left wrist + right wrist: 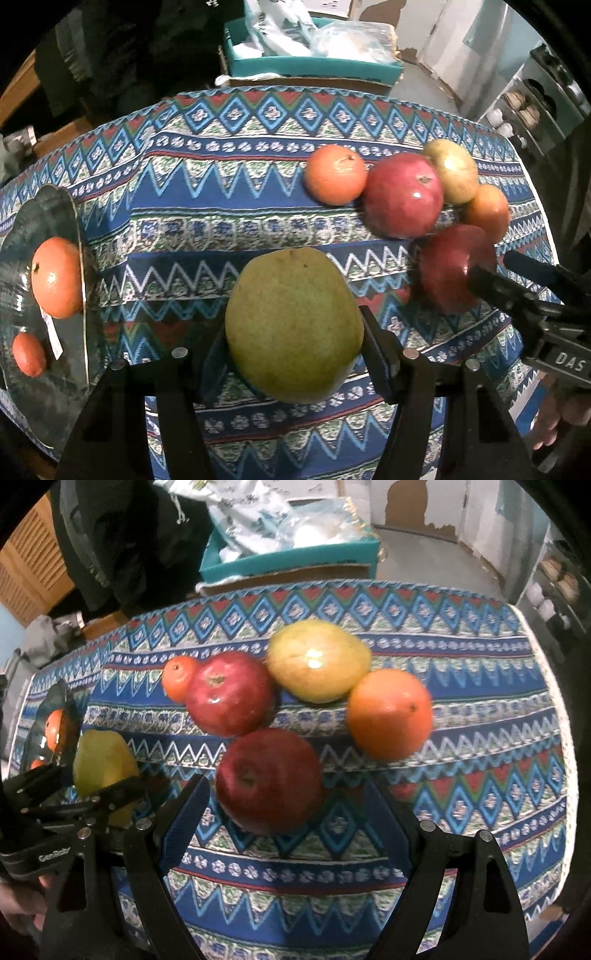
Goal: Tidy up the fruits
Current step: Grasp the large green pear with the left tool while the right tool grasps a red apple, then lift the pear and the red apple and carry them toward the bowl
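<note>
Left claw (291, 354) clamped on pear (293, 325), lifted for carrying to glass bowl (79, 236) off its left, two oranges already inside; right claw (291, 805) wide, straddling near apple (269, 779) without contact, probably next pick; remaining fruit clustered beyond.

Dim indoor light, fisheye-warped edges, soft blur, glare spots.
</note>
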The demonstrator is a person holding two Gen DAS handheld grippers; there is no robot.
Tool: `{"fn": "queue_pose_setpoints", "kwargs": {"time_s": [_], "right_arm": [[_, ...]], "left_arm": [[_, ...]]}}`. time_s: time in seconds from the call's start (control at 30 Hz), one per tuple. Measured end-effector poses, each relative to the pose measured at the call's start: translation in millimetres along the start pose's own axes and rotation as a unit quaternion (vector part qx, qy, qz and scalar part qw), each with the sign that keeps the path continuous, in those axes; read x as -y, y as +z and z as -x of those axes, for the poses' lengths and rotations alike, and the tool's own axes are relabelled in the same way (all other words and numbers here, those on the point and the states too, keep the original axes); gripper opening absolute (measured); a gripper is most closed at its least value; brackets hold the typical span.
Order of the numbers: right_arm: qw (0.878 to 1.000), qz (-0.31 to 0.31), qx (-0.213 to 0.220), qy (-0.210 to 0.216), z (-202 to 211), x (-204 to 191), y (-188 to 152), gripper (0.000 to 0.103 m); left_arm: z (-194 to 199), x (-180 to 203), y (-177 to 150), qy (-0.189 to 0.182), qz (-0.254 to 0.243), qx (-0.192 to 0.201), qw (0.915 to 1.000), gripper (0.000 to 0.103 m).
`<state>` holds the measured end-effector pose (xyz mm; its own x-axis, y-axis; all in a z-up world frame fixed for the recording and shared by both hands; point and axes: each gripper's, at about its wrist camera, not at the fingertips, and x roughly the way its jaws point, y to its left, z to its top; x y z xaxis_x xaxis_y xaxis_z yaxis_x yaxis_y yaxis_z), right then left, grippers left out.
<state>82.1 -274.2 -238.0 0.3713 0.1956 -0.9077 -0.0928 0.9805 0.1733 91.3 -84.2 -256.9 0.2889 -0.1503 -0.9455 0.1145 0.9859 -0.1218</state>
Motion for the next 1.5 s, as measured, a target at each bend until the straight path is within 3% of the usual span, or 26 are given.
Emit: {"fn": "queue_pose_setpoints", "kwargs": {"time_s": [0.4,0.5,0.73,1.2,1.5], "right_arm": [[0.999,0.005,-0.038,-0.018,-42,-10,-1,0.085],[0.999,0.001,-0.036,-0.006,-43,-9,-2,0.076],[0.999,0.021,-0.031,-0.018,-41,-13,-6,0.075],[0.996,0.048,0.067,-0.045,33,-31,8,0.075],[0.991,0.056,0.117,-0.032,74,-42,17,0.075]], "left_arm": [[-5,-6,-3,0.000,0.004,-0.006,1.0000,0.066],[-7,-5,-2,0.001,0.002,-0.006,1.0000,0.066],[-1,-2,-2,-0.002,0.000,-0.002,1.0000,0.066],[54,4,7,-0.023,-0.001,0.045,0.9987,0.066],[101,2,8,-0.029,-0.007,0.101,0.9945,0.066]]}}
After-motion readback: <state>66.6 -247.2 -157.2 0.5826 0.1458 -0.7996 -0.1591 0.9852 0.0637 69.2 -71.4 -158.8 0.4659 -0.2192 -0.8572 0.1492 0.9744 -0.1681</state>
